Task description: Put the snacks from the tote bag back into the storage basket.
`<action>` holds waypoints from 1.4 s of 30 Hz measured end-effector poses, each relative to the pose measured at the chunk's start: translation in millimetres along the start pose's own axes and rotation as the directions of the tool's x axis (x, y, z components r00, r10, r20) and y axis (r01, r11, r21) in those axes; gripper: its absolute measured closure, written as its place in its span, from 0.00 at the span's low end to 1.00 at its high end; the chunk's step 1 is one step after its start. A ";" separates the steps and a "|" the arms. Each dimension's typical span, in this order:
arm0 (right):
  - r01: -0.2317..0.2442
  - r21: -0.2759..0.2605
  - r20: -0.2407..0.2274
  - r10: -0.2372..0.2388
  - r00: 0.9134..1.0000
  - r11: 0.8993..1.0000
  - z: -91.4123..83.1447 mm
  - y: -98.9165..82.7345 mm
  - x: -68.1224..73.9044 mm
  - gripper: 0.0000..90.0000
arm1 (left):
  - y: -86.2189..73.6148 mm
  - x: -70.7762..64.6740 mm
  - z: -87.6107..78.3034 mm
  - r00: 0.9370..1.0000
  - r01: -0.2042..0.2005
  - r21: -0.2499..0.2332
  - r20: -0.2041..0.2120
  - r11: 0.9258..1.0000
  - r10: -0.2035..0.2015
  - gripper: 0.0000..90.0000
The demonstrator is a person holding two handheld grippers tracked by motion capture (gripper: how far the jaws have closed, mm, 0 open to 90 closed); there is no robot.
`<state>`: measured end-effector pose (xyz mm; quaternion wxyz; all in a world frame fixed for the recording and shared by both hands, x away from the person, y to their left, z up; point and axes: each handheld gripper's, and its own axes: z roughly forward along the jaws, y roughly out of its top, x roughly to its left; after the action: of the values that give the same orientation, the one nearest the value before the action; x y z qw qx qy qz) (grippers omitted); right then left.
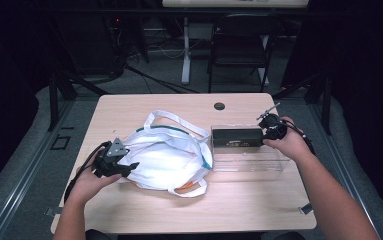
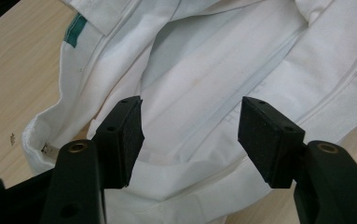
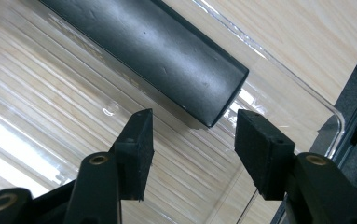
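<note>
- left gripper (image 1: 130, 166) rests on the white bag (image 1: 166, 155) mid-table, jaws apart, gripping nothing.
- right gripper (image 3: 192, 140) hangs open just off the black box (image 3: 153, 51) in the clear tray (image 1: 249, 162).

The black box (image 1: 237, 136) bears a pale label strip, too small and blurred to read.

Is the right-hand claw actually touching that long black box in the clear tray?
Apart. In the right gripper view, the right gripper has its jaws spread open, and the end of the black box sits just beyond the pads with clear tray floor visible between them.
</note>
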<state>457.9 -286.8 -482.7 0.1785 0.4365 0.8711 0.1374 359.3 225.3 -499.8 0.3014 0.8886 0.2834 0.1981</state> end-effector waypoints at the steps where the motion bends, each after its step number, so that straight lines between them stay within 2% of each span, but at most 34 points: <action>1: 0.007 0.002 -0.008 -0.007 1.000 1.000 -1.8 0.8 0.7 0.53 | 0.2 -0.1 0.3 1.000 0.000 0.000 0.001 1.000 0.000 0.44; 7: -0.003 -0.035 -0.007 0.003 1.000 0.999 -10.6 4.4 8.6 0.55 | 0.7 -0.2 1.0 1.000 0.000 0.001 0.003 1.000 0.000 0.44; 8: 0.009 -0.020 -0.009 -0.010 1.000 1.000 -13.3 6.1 9.3 0.56 | 0.7 -0.2 1.1 1.000 0.000 0.001 0.003 1.000 0.000 0.44; 11: 0.018 -0.019 -0.008 -0.018 1.000 1.000 -18.1 8.5 12.6 0.57 | 1.0 -0.6 1.0 1.000 -0.001 0.000 -0.001 1.000 0.001 0.44; 19: 0.039 -0.043 -0.003 -0.039 0.999 0.998 -32.4 13.7 24.6 0.60 | 1.3 -0.8 0.6 1.000 -0.001 -0.005 -0.002 1.000 0.001 0.45; 24: 0.039 -0.057 -0.032 -0.040 0.999 0.998 -40.7 14.6 32.9 0.72 | 1.8 -1.1 1.2 1.000 -0.006 0.000 0.002 1.000 0.006 0.44; 26: 0.066 -0.055 -0.035 -0.068 0.997 0.996 -45.1 14.8 37.2 0.77 | 2.0 -1.1 1.6 1.000 -0.006 0.003 0.007 1.000 0.006 0.44; 33: 0.093 -0.102 -0.050 -0.098 0.994 0.990 -57.9 12.5 52.3 0.90 | 1.4 -1.0 2.7 1.000 -0.006 0.010 0.005 1.000 0.006 0.44; 42: 0.116 -0.153 -0.090 -0.131 0.987 0.981 -76.3 10.7 73.9 0.91 | 0.6 -0.2 1.8 1.000 0.000 0.008 0.003 1.000 0.000 0.44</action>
<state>391.6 -227.1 -424.0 0.1750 0.3596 0.8918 0.2116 360.3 224.0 -500.8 0.2984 0.8901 0.2835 0.1955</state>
